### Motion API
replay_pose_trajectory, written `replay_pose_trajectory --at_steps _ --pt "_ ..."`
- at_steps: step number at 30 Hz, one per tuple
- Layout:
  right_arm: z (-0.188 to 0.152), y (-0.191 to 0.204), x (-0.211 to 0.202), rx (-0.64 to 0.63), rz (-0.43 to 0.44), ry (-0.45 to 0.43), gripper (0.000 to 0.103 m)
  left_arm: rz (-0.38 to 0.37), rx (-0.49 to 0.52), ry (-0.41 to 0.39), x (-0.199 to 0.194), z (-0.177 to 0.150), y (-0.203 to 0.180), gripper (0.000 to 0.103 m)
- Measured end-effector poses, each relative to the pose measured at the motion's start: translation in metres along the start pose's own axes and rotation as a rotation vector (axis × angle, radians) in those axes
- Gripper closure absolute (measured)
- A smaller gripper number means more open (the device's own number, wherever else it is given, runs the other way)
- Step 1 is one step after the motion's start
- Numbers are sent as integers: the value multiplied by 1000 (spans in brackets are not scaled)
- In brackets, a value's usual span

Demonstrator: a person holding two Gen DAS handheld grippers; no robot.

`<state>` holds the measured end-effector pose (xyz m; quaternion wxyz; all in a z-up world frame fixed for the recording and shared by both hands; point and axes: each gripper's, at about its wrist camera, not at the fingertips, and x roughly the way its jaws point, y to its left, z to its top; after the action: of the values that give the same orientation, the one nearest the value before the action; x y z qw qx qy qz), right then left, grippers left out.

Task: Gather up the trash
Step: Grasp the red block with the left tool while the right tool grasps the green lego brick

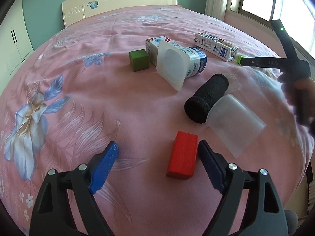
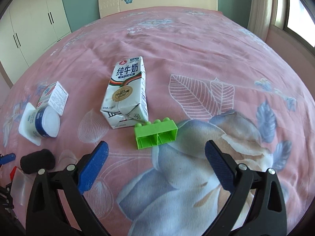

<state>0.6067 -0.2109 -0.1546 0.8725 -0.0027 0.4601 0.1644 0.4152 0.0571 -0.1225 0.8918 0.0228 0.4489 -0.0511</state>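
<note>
My right gripper (image 2: 156, 161) hangs open over the pink floral bedspread (image 2: 196, 59), nothing between its blue pads (image 2: 94, 167). Just ahead lies a green toy brick (image 2: 155, 135), touching a dented milk carton (image 2: 126, 92). Far left: a yogurt cup (image 2: 42, 123), small white box (image 2: 56, 96), black foam roller (image 2: 37, 161)

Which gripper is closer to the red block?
Left. The left gripper has the red block between its open fingers, beside one pad. The right gripper hangs open over by the green brick.

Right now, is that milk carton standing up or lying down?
Lying down. The milk carton rests flat on the pink bedspread, printed front facing up, its near end crumpled.
</note>
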Motion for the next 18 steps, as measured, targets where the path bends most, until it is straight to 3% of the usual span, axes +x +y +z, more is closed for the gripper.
replay_pose_trajectory --at_steps 1,5,8,10,11,13,14,18 --pt "3 -1 5 -1 7 8 7 -1 3 -1 2 1 -1 18" --pt "13 2 16 -53 -16 16 24 -12 22 -6 7 6 -5 26" --pt "20 4 18 -83 -16 19 43 -15 26 -3 9 8 -7 32" --pt "22 5 18 -94 -7 28 55 -25 26 -1 8 9 -6 46" --pt "22 6 19 -98 -7 33 57 -30 26 0 8 9 -6 50" --pt "21 9 18 -104 -18 31 57 -44 17 3 6 11 -5 74" --pt "20 11 17 -107 -24 30 57 -53 9 8 6 12 -4 81" --pt "12 16 5 -92 -17 20 57 -69 -11 22 -1 10 -1 81"
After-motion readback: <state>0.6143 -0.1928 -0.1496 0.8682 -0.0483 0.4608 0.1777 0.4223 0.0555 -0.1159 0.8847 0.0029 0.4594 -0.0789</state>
